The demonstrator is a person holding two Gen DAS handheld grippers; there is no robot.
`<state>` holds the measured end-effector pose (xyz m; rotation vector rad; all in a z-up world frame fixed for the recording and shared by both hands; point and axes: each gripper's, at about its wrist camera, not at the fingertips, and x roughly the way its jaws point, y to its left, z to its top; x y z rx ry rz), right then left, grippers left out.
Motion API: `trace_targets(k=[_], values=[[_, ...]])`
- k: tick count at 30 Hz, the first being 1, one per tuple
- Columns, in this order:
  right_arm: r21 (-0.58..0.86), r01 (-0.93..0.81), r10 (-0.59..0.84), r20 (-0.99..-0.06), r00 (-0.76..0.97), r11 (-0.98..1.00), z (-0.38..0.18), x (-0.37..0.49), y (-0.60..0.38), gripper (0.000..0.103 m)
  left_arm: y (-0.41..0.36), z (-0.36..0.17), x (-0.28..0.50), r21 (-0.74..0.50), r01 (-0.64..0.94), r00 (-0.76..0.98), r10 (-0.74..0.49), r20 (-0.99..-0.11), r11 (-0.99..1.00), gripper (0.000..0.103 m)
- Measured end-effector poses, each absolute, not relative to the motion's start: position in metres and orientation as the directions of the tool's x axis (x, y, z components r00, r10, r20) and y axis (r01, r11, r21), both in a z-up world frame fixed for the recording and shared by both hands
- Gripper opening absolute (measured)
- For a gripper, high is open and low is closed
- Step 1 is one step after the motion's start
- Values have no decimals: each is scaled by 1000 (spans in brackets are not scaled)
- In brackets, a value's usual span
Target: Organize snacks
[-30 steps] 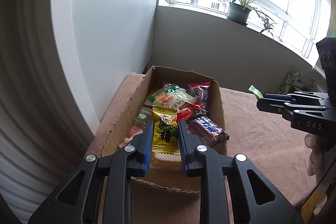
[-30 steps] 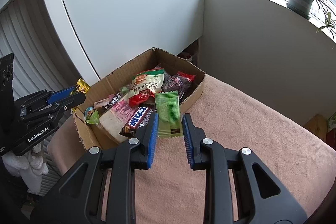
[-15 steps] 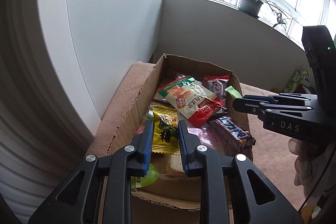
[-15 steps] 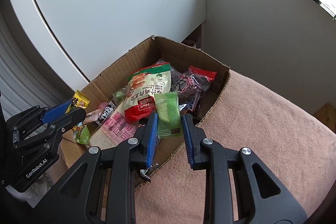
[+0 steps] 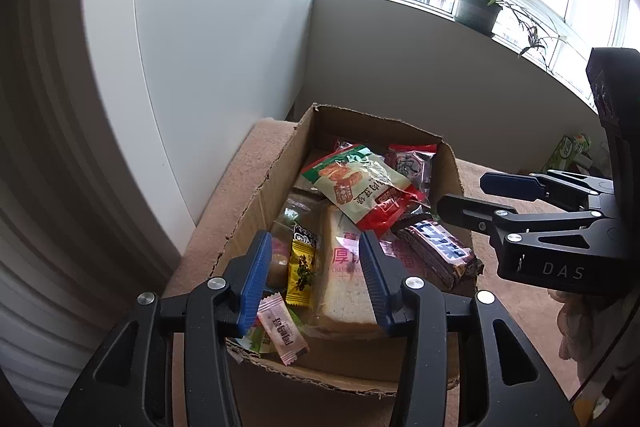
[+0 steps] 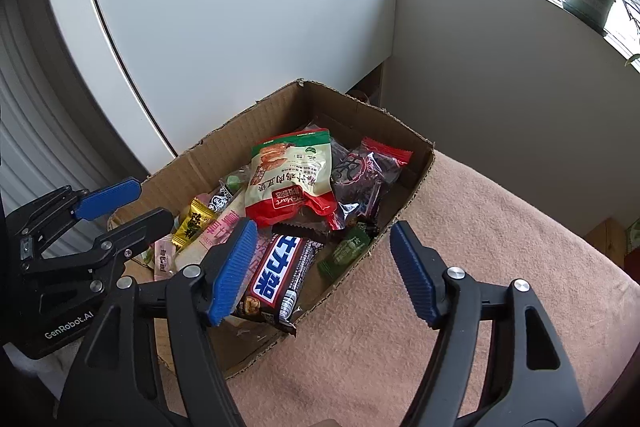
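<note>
Both tongs hover over the near end of the cardboard box (image 6: 404,143), spread and empty. Left tongs (image 5: 316,279) stand above a yellow candy packet (image 5: 301,269) and a pink sachet (image 5: 282,327) at the near wall. Right tongs (image 6: 320,269) straddle the box's right wall, above a Snickers bar (image 6: 280,275) and a green candy (image 6: 348,251).

Progress, judged: snacks are gathered in the box, piled loosely, unsorted. A bread-slice pack (image 5: 344,283) lies under the rest; farther in, a red-and-green snack bag (image 5: 360,187) leans on a dark red-edged packet (image 5: 412,167). The table's pink cloth (image 6: 500,227) shows bare to the right. A green carton (image 5: 568,151) sits beyond the table's far edge; possibly left to collect, uncertain.

Obstacles: box walls and the other tongs close by. Behind: white panel (image 6: 240,27), potted plant (image 5: 478,11) on the windowsill.
</note>
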<state>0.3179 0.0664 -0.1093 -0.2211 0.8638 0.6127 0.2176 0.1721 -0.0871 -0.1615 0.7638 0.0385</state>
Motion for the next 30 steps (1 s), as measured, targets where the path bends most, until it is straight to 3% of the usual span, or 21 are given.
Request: trace_targets(k=[4, 6, 11, 23, 30], values=[[55, -588, 413, -764, 496, 807, -105, 313, 64, 78, 172, -84, 213, -128, -100, 726, -16, -688, 987, 51], [47, -586, 409, -761, 504, 809, -104, 310, 62, 89, 172, -82, 210, -123, -102, 731, -9, -682, 987, 59], [43, -581, 409, -752, 517, 813, -99, 298, 53, 90, 167, -74, 199, -100, -107, 745, 13, -667, 989, 78], [99, -550, 466, -666, 583, 830, -73, 236, 9, 91, 159, -51, 148, -136, -124, 792, 15, -610, 983, 78], [121, -540, 490, -613, 620, 833, -59, 199, -10, 98, 152, -37, 114, -136, -131, 824, 32, -565, 982, 78]])
